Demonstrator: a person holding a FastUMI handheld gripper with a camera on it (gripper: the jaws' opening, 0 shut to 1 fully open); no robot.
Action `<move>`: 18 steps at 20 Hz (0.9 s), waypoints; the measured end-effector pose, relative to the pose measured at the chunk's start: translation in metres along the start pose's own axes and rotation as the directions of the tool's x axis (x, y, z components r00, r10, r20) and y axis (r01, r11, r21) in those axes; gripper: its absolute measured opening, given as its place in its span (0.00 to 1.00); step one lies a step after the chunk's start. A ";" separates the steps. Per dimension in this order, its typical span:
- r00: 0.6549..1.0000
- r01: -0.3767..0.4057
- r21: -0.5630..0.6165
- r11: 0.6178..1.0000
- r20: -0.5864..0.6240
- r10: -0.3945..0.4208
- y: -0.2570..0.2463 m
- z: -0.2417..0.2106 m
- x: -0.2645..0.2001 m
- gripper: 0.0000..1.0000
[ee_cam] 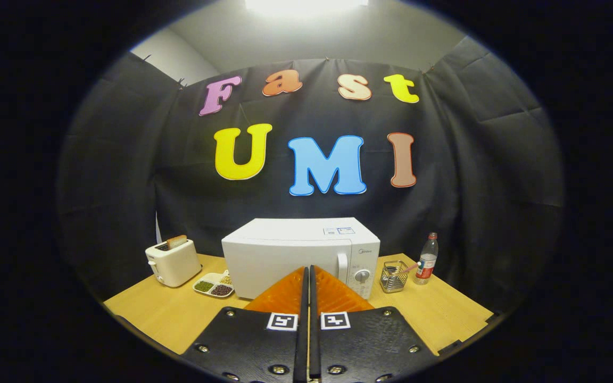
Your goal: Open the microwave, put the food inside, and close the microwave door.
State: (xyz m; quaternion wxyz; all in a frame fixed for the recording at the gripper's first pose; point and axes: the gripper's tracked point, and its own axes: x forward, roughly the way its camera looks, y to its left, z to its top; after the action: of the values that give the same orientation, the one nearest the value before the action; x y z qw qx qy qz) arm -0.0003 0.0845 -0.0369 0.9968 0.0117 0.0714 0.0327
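A white microwave (298,255) stands in the middle of a wooden table (168,314), its door shut, with a vertical handle (342,267) and a round knob (362,275) at its right side. Left of it lies a small white divided dish (214,285) with food in its compartments. My gripper (307,270) is shut, fingers pressed together with nothing between them, held back from the microwave and pointing at its front.
A white toaster (173,260) with a slice of bread sticking up sits at the back left. Right of the microwave stand a wire-mesh holder (394,277) with a straw and a clear bottle (427,258) with a red label. The black cloth wall closes off the back.
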 end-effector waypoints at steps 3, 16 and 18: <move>1.000 -0.017 0.005 1.000 0.006 0.017 0.009 -0.005 -0.022 0.02; 1.000 -0.008 0.035 0.999 0.009 0.008 0.009 -0.006 -0.047 0.89; 1.000 0.001 0.045 0.999 0.010 -0.002 0.003 -0.005 -0.048 0.89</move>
State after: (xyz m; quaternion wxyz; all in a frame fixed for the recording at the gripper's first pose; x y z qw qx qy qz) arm -0.0487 0.0843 -0.0348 0.9967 0.0341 0.0672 0.0304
